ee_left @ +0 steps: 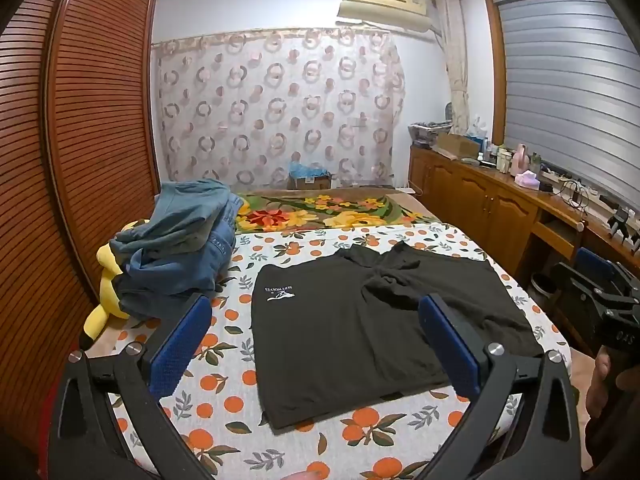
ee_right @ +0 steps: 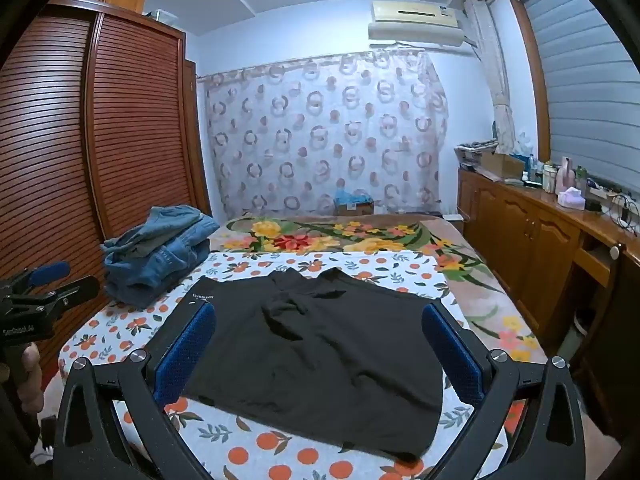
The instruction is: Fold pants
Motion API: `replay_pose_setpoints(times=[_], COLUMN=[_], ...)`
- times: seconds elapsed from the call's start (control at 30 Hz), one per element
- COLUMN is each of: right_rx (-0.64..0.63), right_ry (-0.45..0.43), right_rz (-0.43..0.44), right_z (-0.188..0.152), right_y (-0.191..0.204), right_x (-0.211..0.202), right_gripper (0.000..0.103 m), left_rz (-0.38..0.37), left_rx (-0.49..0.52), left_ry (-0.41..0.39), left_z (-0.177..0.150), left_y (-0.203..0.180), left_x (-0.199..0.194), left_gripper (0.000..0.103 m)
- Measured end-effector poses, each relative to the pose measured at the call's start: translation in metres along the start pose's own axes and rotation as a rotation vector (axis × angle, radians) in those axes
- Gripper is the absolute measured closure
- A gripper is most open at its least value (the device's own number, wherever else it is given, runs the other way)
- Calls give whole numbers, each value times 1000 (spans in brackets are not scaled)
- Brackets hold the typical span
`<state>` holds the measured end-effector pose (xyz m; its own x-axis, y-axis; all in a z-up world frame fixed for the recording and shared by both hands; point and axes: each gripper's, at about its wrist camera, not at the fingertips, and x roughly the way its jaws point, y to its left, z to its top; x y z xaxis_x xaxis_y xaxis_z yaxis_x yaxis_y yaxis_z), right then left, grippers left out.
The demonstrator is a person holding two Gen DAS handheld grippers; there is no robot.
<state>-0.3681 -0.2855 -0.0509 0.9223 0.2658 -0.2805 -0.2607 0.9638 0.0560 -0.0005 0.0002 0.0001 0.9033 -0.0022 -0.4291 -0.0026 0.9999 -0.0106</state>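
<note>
Black pants [ee_left: 360, 332] lie flat on the bed w/ the orange-print sheet [ee_left: 224, 404], dead centre in both views. From my left cam they're folded into a rough rectangle: smooth panel on the near/left half, small white logo [ee_left: 280, 292] w/ lettering at approx 10 o'clock on the fabric, reading upside down from here. Far edge at 12 o'clock is bunched, w/ a creased ridge running down toward centre. The 3 o'clock side sags into soft wrinkles. Near edge at 6 o'clock is straight, one corner slightly lifted off the sheet.

Left gripper [ee_left: 316, 344] hovers over the near half of the pants, blue pads [ee_left: 180, 344] spread wide apart, nothing between them. Right gripper [ee_right: 320, 348], same story: jaws wide, holding nothing, pads flanking the pants at 9 and 3 o'clock in its own view. Can't tell if either touches the cloth.

Other gripper shows at 3 o'clock in the left cam and at 9 o'clock in the right cam.

Pile of blue jeans [ee_left: 180, 248] sits at 10 o'clock from the pants, on a yellow plush toy [ee_left: 108, 292]. Floral blanket [ee_left: 328, 210] lies beyond at 12 o'clock.
</note>
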Motion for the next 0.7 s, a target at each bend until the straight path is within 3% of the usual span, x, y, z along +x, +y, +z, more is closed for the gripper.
replay_pose_setpoints(times=[0.7], right_rx=[3], right_ry=[-9], right_rz=[1], right_z=[-3], right_y=[4], right_x=[-4], right_gripper=[0], left_rz=[2], left_rx=[3], left_ry=[7], left_z=[0], left_y=[0], left_x=[0], left_gripper=[0])
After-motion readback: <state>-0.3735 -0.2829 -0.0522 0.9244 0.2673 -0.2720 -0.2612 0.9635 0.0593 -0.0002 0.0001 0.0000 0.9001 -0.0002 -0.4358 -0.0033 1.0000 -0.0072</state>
